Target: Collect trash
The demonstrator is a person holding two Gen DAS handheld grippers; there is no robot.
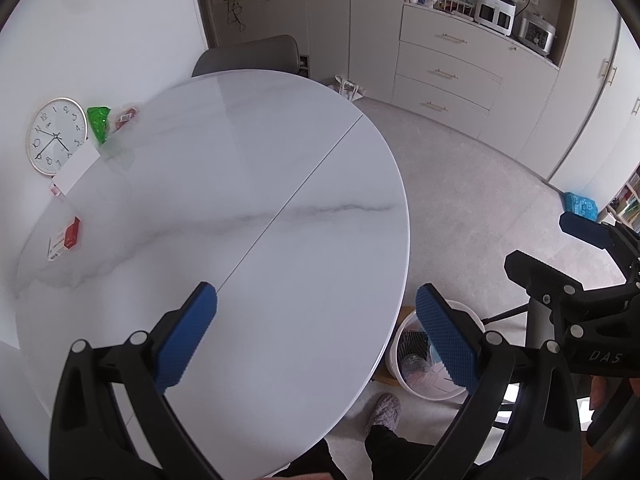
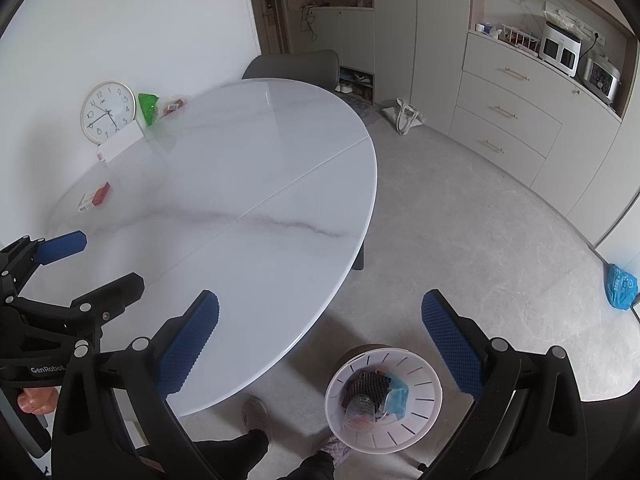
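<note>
A white waste bin [image 2: 420,396] stands on the floor beside the round marble table [image 2: 240,184]; it holds a clear cup, a black mesh piece and a blue mask. It also shows in the left wrist view [image 1: 404,364]. My right gripper [image 2: 320,328] is open and empty above the bin and the table edge. My left gripper [image 1: 316,320] is open and empty over the table's near edge. A green wrapper [image 1: 98,122], a red packet [image 1: 127,116] and a red-and-white box [image 1: 66,238] lie at the table's far left.
A wall clock [image 1: 56,136] leans on the wall behind a white box [image 1: 76,168]. A grey chair [image 1: 248,54] stands behind the table. A cloth bag [image 2: 404,118] and a blue bag [image 2: 620,286] lie on the floor. My feet [image 2: 256,412] are by the bin.
</note>
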